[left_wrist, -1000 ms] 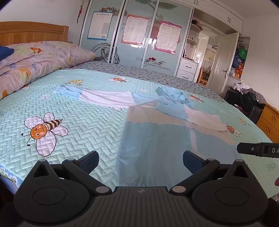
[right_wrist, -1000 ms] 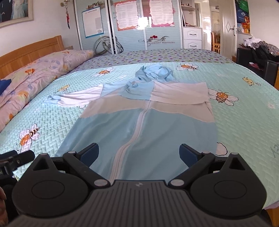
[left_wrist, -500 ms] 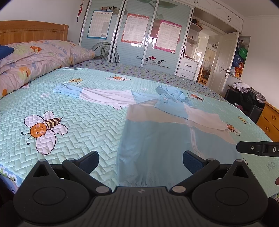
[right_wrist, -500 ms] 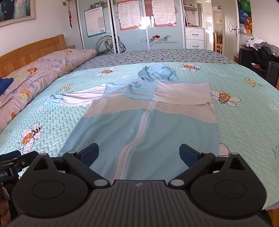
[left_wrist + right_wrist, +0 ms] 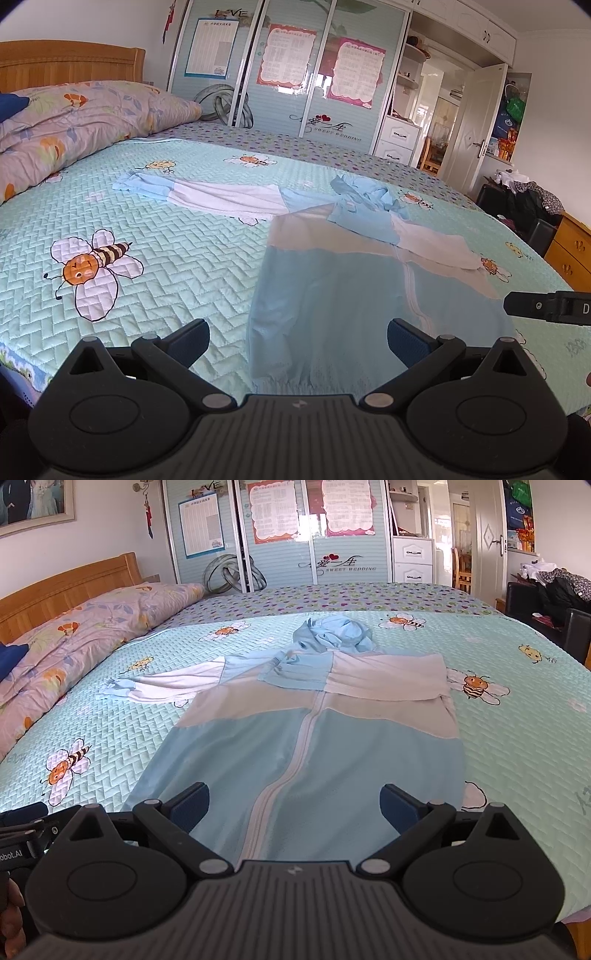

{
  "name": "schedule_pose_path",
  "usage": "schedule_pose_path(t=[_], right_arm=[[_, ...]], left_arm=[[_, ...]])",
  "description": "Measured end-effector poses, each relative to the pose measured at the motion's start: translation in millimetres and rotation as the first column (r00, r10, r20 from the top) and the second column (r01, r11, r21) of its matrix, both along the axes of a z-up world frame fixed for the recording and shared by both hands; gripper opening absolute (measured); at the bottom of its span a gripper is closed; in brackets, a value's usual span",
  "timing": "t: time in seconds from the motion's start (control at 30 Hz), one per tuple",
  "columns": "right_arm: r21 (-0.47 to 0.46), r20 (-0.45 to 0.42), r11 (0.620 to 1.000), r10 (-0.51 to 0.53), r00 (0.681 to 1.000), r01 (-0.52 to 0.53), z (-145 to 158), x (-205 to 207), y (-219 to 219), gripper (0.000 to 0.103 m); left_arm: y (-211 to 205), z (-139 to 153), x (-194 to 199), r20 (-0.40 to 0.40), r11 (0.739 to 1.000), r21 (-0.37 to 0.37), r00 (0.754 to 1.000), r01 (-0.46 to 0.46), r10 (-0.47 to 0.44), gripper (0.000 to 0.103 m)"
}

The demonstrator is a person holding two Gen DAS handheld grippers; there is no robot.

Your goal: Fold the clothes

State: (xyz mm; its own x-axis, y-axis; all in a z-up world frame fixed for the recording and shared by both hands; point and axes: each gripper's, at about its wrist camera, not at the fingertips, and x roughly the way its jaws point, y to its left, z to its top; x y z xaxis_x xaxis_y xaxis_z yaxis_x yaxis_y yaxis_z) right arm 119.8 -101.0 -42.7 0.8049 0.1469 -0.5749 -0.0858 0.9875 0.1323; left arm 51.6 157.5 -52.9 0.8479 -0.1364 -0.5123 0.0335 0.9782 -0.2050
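Light blue and white zip-front hooded jacket (image 5: 314,738) lies flat, front up, on the bee-print quilted bedspread (image 5: 517,746); hem at the near bed edge, hood (image 5: 334,633) bunched at the far end. One sleeve (image 5: 166,681) stretched out toward the pillow side; the other sleeve (image 5: 388,677) folded across the chest. Zipper (image 5: 291,768) runs down the middle. Left gripper (image 5: 297,336): fingers spread wide, nothing between the blue pads (image 5: 190,338), hovering just over the hem corner on the outstretched-sleeve side. Right gripper (image 5: 293,803): fingers likewise spread wide and empty, above the hem at the zipper. Part of the left gripper's body shows at the right-wrist view's left edge with partial lettering "obot.AI"; in the left-wrist view the other tool's tip (image 5: 546,306) shows a letter "D". Wardrobe doors (image 5: 280,531) carry "LOVE" at top and "SWEET WEDDING" under two red hearts with Chinese characters; posted charts (image 5: 275,511) too small to read. Floral pillow (image 5: 74,635) lies against a wooden headboard (image 5: 66,587).
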Motion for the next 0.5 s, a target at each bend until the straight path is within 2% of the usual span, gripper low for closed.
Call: schedule_pose_path(t=[0.5], right_arm=[[-0.009,-0.003,1.000,-0.010,1.000,0.010,-1.7,0.3,-1.2,0.099]], left_arm=[[-1.3,-3.6,0.9,-0.010,1.000,0.000,1.000,0.002,-0.002,0.102]])
